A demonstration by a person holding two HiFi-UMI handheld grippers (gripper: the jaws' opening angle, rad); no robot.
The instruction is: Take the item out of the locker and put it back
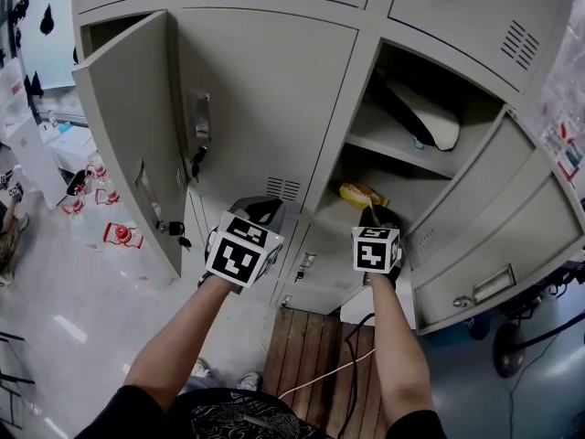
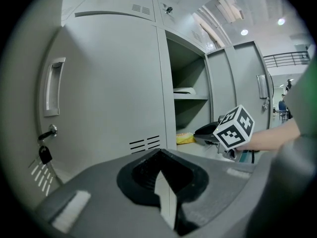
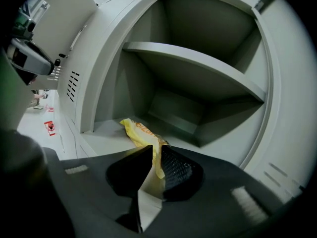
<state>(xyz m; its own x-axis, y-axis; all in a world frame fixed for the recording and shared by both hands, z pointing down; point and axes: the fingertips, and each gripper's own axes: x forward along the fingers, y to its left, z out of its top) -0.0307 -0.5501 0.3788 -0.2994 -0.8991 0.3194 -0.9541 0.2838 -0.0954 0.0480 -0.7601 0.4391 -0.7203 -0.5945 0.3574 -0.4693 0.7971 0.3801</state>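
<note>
- Head view: a bank of grey lockers, seen steeply from above.
  - One locker (image 1: 405, 201) has its door (image 1: 494, 236) swung out to the right, which leaves the opening free to reach into.
  - A yellow packet (image 1: 359, 193) lies on the locker's floor, under a shelf (image 1: 393, 152).
  - The right gripper (image 1: 377, 216) reaches to the packet's near end.
  - The left gripper (image 1: 262, 210) hangs near it, in front of the closed neighbouring door. It is probably parked out of the way, since the job looks like work for one gripper.
- Left gripper view:
  - The left gripper (image 2: 161, 155) has its jaws pressed together with nothing between them.
  - It faces the closed door (image 2: 109, 98), where a key (image 2: 44, 154) hangs below the lock.
  - Off to the right, the right gripper (image 2: 206, 131) and the yellow packet (image 2: 184, 138) show at the mouth of the open locker.
- Right gripper view:
  - The right gripper (image 3: 154, 152) has its jaws slightly apart.
  - The near end of the yellow packet (image 3: 141, 133) lies in that narrow gap, against one pad and not visibly squeezed.
  - The rest of the packet lies flat on the locker floor (image 3: 104, 139), so the floor seems to carry its weight rather than the gripper.
  - The gripper holds low and nearly level, which suits sliding in under the shelf (image 3: 198, 66).
  - These views cannot say whether this is a pick about to start or a put-back just finishing.
</note>
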